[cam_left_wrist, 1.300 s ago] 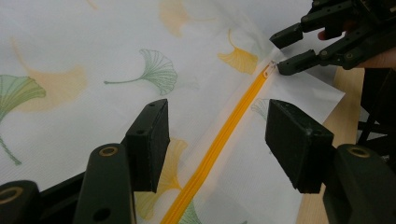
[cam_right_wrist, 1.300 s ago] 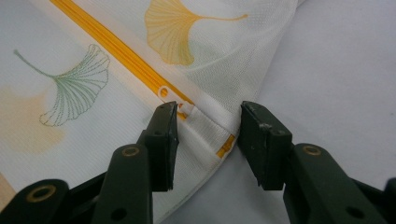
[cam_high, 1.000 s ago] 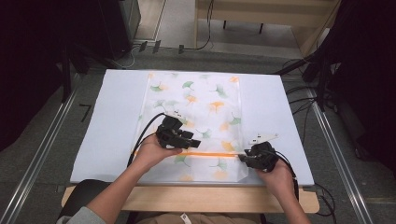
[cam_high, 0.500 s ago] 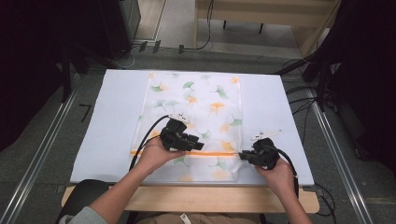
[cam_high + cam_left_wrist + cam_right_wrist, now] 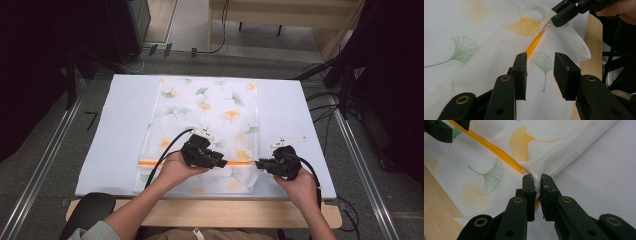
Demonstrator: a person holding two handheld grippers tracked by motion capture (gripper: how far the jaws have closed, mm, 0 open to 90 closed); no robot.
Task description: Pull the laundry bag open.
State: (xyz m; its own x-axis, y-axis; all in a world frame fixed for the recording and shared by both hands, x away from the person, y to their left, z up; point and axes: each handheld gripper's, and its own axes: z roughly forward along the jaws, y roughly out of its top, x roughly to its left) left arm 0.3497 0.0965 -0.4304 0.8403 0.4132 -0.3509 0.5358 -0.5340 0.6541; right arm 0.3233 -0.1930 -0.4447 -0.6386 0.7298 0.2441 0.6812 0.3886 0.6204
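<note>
overhead looking down, gripper views close — sharing orange zipper (image 5: 200, 163)

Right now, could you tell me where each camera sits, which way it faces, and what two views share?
High view: above the person's side, looking forward and down on the table; forearms, left gripper, right gripper show.
Left gripper view: rides the left gripper, looking along open jaws over the mesh bag.
Right gripper view: rides the right gripper, jaws pinching the bag's edge beside the orange zipper.
Shared: the left gripper view also shows the right gripper at the zipper end.
</note>
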